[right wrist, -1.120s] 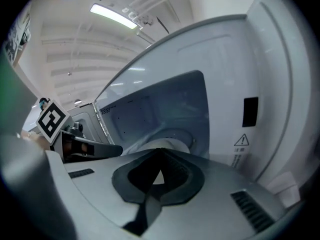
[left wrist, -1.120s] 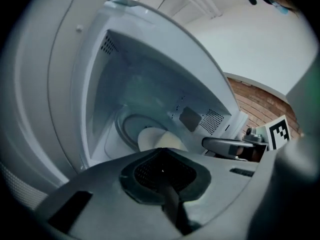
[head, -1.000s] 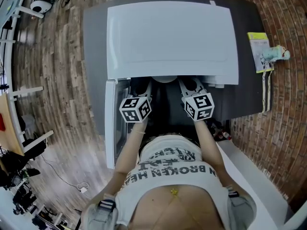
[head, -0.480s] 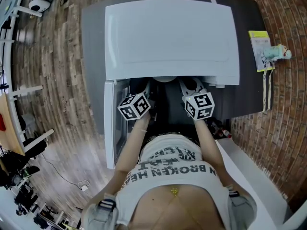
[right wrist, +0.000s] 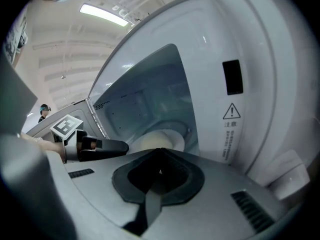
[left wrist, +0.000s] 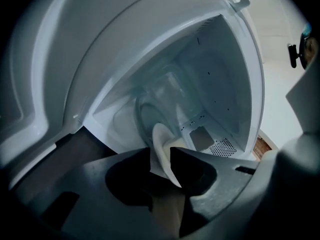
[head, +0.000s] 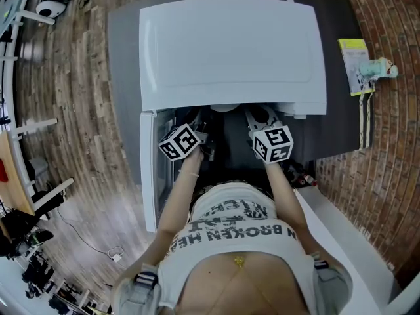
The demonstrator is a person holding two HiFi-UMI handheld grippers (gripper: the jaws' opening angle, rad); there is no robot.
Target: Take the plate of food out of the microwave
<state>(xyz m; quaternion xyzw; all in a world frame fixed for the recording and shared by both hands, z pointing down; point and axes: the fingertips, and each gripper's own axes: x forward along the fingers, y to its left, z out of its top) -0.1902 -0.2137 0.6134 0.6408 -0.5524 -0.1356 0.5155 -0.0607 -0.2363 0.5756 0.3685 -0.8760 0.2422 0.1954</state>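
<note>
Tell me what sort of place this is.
Likely a lab or studio, not a home kitchen: the microwave sits on a grey table on plank floor, with desks and cabled gear beside it and strip lights overhead.

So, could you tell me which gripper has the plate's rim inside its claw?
The left gripper: its claw is opening around the rim of the plate; the right gripper is shut.

Plate (left wrist: 161,146) inside the microwave (head: 230,51)
</note>
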